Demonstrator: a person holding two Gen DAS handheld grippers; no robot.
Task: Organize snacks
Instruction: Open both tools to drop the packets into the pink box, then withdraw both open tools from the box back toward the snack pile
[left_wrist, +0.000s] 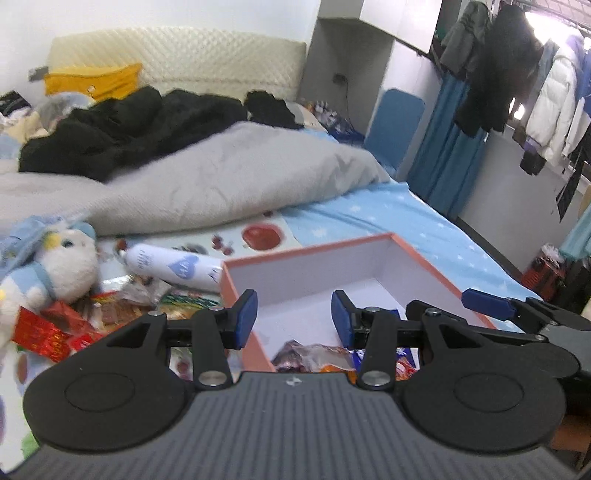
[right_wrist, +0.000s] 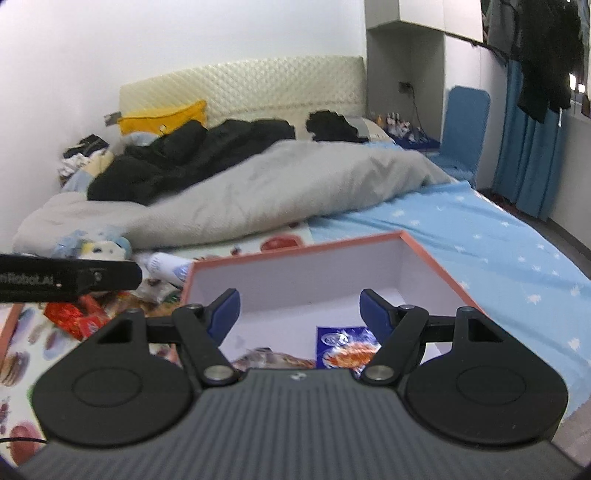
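Right wrist view shows the box (right_wrist: 436, 258) at centre frame on the bed: orange-pink rim, pale lilac walls. A blue snack packet (right_wrist: 341, 349) with an orange picture lies inside. The right gripper (right_wrist: 299, 314) hangs released, empty. The left gripper (left_wrist: 294, 319) is likewise apart over loose red wrappers (left_wrist: 48, 332) at lower left.

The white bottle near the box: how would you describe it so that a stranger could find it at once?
Start at the open orange-edged box on the bed. Just past its left corner, a white bottle lies on its side, between the box and a plush toy. It alone is smooth, white and cylindrical, with a blue heart print; the red snack packets nearby are flat and crinkled.
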